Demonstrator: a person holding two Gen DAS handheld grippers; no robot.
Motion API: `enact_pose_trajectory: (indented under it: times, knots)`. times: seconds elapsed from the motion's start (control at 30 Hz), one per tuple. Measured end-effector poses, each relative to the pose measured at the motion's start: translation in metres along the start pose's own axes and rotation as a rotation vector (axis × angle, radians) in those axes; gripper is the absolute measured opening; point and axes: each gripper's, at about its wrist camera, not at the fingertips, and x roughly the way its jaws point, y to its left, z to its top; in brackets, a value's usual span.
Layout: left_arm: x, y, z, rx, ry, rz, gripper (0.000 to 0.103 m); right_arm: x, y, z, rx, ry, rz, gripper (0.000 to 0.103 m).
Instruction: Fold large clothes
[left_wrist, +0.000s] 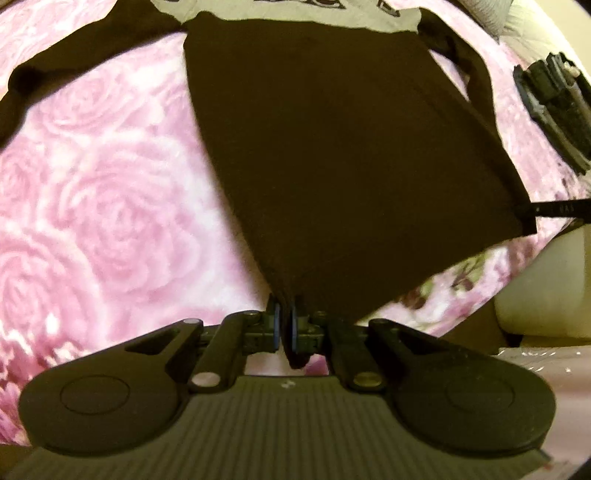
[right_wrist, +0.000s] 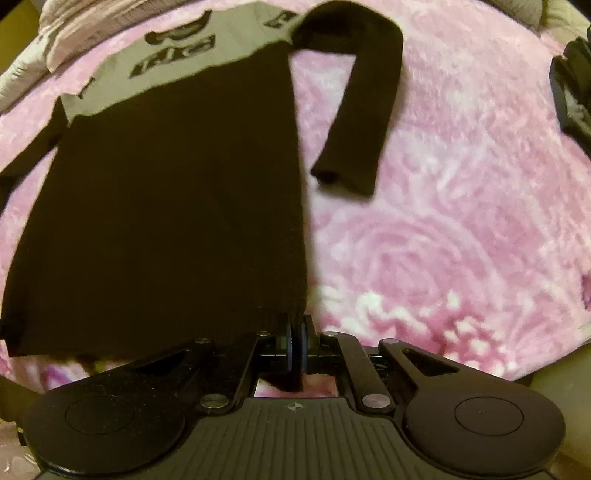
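A long dark sweater (left_wrist: 332, 147) with a grey lettered chest band (right_wrist: 177, 51) lies spread over a pink rose-patterned blanket (left_wrist: 110, 206). My left gripper (left_wrist: 284, 325) is shut on the hem's left corner, the cloth pinched between its blue pads. At the hem's right corner my right gripper (right_wrist: 295, 343) is shut on the ribbed edge. The right sleeve (right_wrist: 362, 110) lies bent down beside the body. The left sleeve (left_wrist: 66, 62) stretches out to the left. In the left wrist view the other gripper (left_wrist: 557, 208) shows at the far hem corner.
A dark bundle (right_wrist: 572, 96) lies at the blanket's right edge, also seen as a black object (left_wrist: 554, 107) in the left wrist view. Grey and pink bedding (right_wrist: 85, 22) is heaped beyond the collar. A pale cushion (left_wrist: 546, 288) sits at the near right.
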Motion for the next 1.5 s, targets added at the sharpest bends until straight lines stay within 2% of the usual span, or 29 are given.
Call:
enact_pose_trajectory:
  times: [0.2,0.27,0.33,0.5,0.57,0.7,0.77,0.83,0.87,0.93,1.1,1.2,1.3,1.33,1.37,1.5]
  knots:
    - [0.002,0.002,-0.001,-0.021,0.025,0.009,0.005,0.011,-0.001,0.001,0.005,0.011,0.005,0.003]
    - [-0.004,0.002,0.001,-0.032,0.030,0.028,0.008,0.005,-0.001,0.003,0.004,0.005,-0.014,0.017]
    - [-0.014,0.004,0.004,-0.032,0.012,0.058,0.011,-0.004,0.001,0.007,-0.007,-0.026,-0.041,0.042]
    - [-0.052,0.045,0.015,-0.063,-0.058,0.166,0.026,-0.025,0.022,0.034,-0.040,-0.095,-0.029,0.045]
    - [-0.064,0.073,0.024,-0.066,-0.079,0.216,0.034,-0.032,0.044,0.046,-0.072,-0.128,-0.012,0.046]
    - [-0.086,0.133,0.050,-0.079,-0.132,0.310,0.040,-0.032,0.099,0.068,-0.133,-0.183,0.035,0.046]
    - [-0.092,0.161,0.065,-0.054,-0.157,0.367,0.049,-0.023,0.135,0.083,-0.170,-0.192,0.064,0.046]
    - [-0.090,0.188,0.080,-0.004,-0.163,0.414,0.055,-0.012,0.173,0.093,-0.206,-0.193,0.092,0.047]
    - [-0.090,0.204,0.085,0.018,-0.160,0.424,0.060,-0.006,0.195,0.098,-0.224,-0.195,0.102,0.047]
    - [-0.086,0.235,0.098,0.032,-0.158,0.416,0.063,0.008,0.232,0.104,-0.240,-0.186,0.117,0.048]
    - [-0.055,0.316,0.122,-0.024,-0.112,0.324,0.060,0.044,0.312,0.113,-0.251,-0.148,0.123,0.049]
    - [-0.035,0.336,0.130,-0.022,-0.077,0.216,0.043,0.057,0.340,0.114,-0.259,-0.120,0.119,0.049]
    - [-0.033,0.337,0.135,0.021,-0.067,0.142,0.010,0.073,0.362,0.121,-0.278,-0.089,0.098,0.049]
    - [-0.036,0.339,0.136,0.024,-0.066,0.129,0.008,0.074,0.364,0.123,-0.278,-0.084,0.091,0.049]
    - [-0.045,0.342,0.136,0.019,-0.068,0.137,0.007,0.075,0.368,0.127,-0.276,-0.082,0.085,0.049]
    - [-0.089,0.370,0.130,-0.006,-0.094,0.263,0.007,0.064,0.372,0.136,-0.264,-0.102,0.056,0.049]
